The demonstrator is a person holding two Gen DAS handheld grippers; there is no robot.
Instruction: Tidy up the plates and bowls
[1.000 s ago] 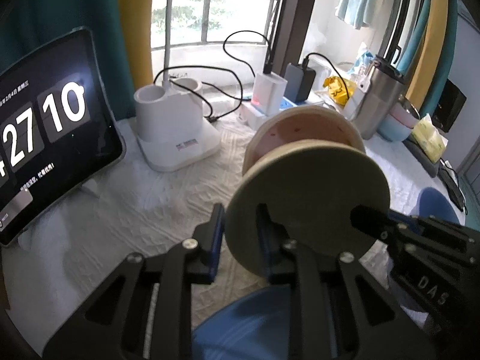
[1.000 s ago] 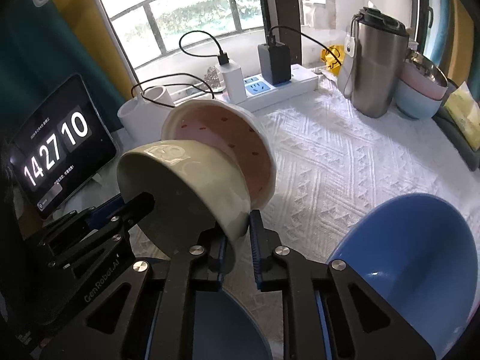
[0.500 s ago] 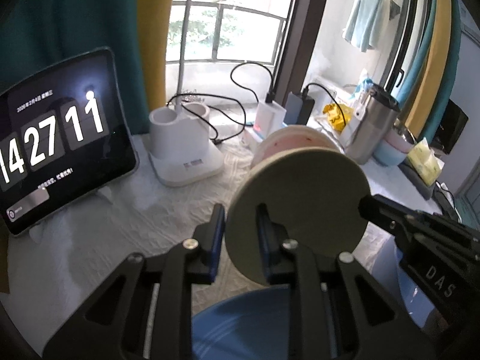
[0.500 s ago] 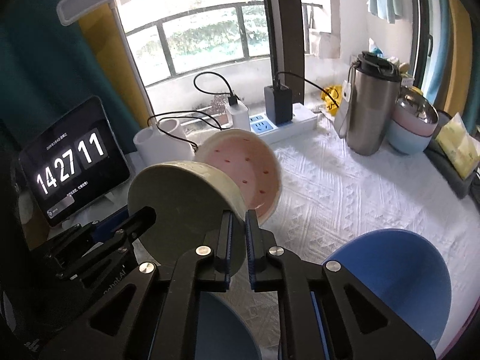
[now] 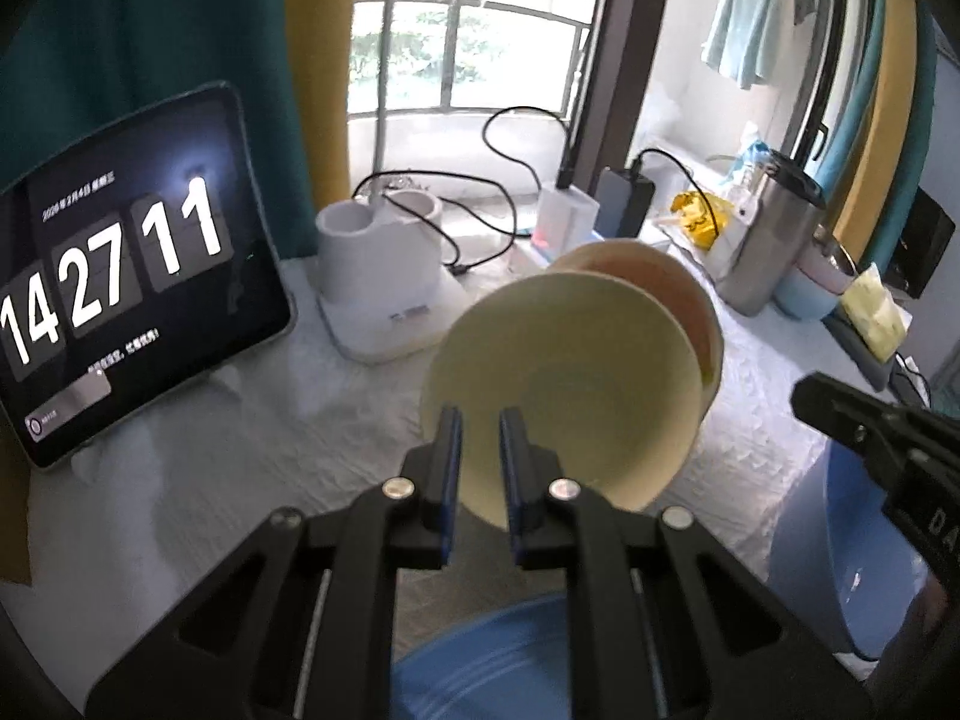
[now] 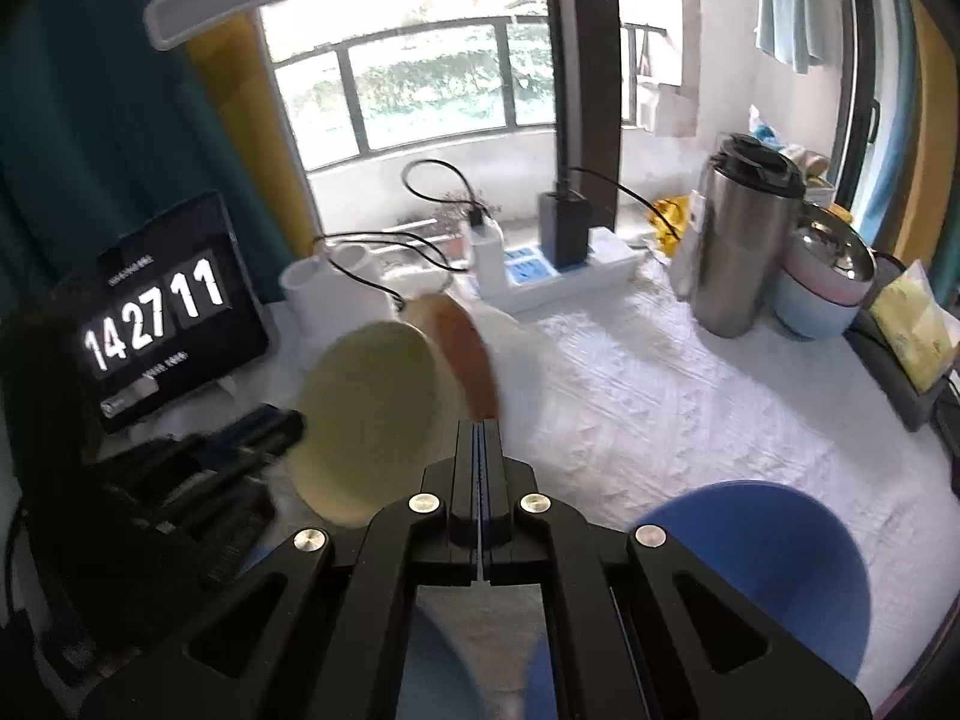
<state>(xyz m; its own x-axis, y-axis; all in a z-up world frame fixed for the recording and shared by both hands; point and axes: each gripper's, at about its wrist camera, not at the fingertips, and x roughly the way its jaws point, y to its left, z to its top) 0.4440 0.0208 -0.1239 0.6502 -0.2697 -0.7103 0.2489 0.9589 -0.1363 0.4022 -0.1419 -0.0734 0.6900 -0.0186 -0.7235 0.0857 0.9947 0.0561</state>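
A cream bowl (image 5: 588, 384) hangs tilted above the white cloth, its hollow facing the left wrist camera. My left gripper (image 5: 480, 438) has its jaws closing on the bowl's near rim, and the pads press on it. A pink bowl (image 5: 690, 294) stands tilted right behind the cream one; what carries it is hidden. In the right wrist view the cream bowl (image 6: 372, 414) and pink bowl (image 6: 465, 354) are blurred. My right gripper (image 6: 480, 438) is shut on nothing, just right of them. A blue bowl (image 6: 768, 570) and a blue plate (image 5: 480, 660) lie close below.
A tablet clock (image 5: 120, 276) leans at the left, with a white holder (image 5: 378, 276) beside it. A power strip (image 6: 558, 282) with chargers and cables runs along the back. A steel tumbler (image 6: 744, 246) and stacked pastel bowls (image 6: 822, 294) stand at the right.
My right gripper has let go of the cream bowl's rim, shut empty and drawn back a little. The bowls have tipped further while the left gripper stays on the rim.
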